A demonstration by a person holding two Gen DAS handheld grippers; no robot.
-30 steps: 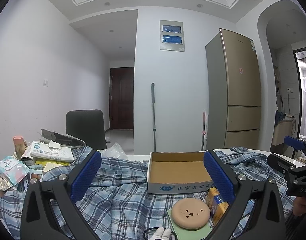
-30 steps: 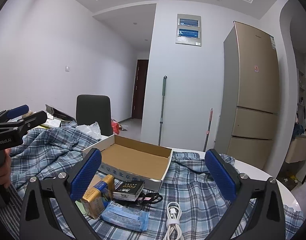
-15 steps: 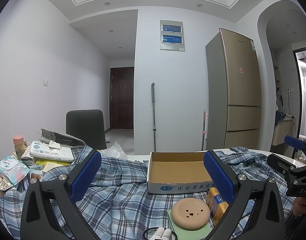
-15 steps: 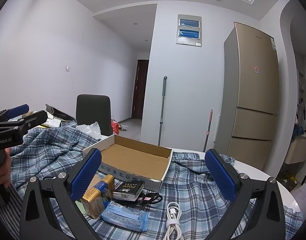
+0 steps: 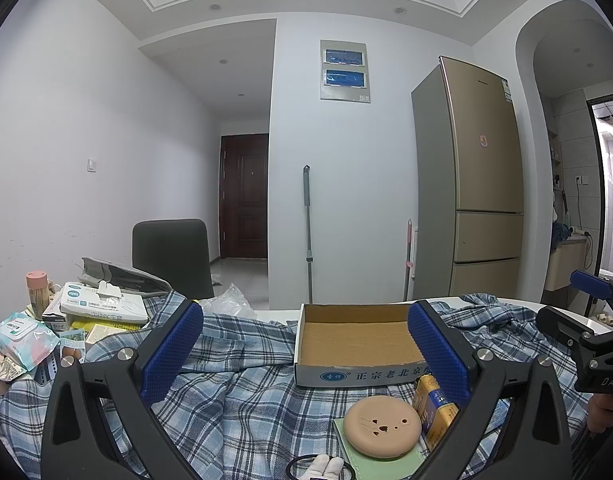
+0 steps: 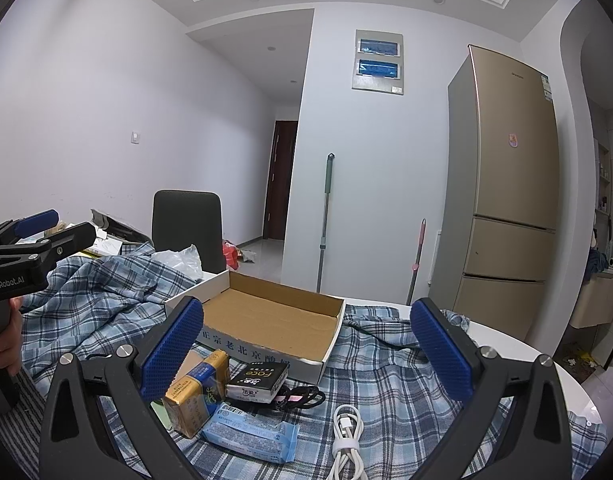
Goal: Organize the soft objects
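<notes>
An empty cardboard box (image 5: 356, 338) (image 6: 272, 326) sits open on a blue plaid cloth (image 5: 242, 384) (image 6: 106, 300) on the table. In front of it lie a round tan puff (image 5: 382, 426) on a green pad, a yellow pack (image 5: 434, 406) (image 6: 196, 392), a black pack (image 6: 258, 380), a blue tissue pack (image 6: 252, 436), a black hair tie (image 6: 302, 394) and a white cable (image 6: 346, 436). My left gripper (image 5: 306, 352) is open and empty above the cloth. My right gripper (image 6: 306, 350) is open and empty above the small items.
A pile of tissue boxes and wet wipes (image 5: 66, 320) sits at the table's left end. A dark chair (image 5: 170, 256) stands behind the table. A gold fridge (image 5: 470, 184) and a mop (image 5: 307, 232) stand at the far wall. The white table edge (image 6: 546, 368) curves at right.
</notes>
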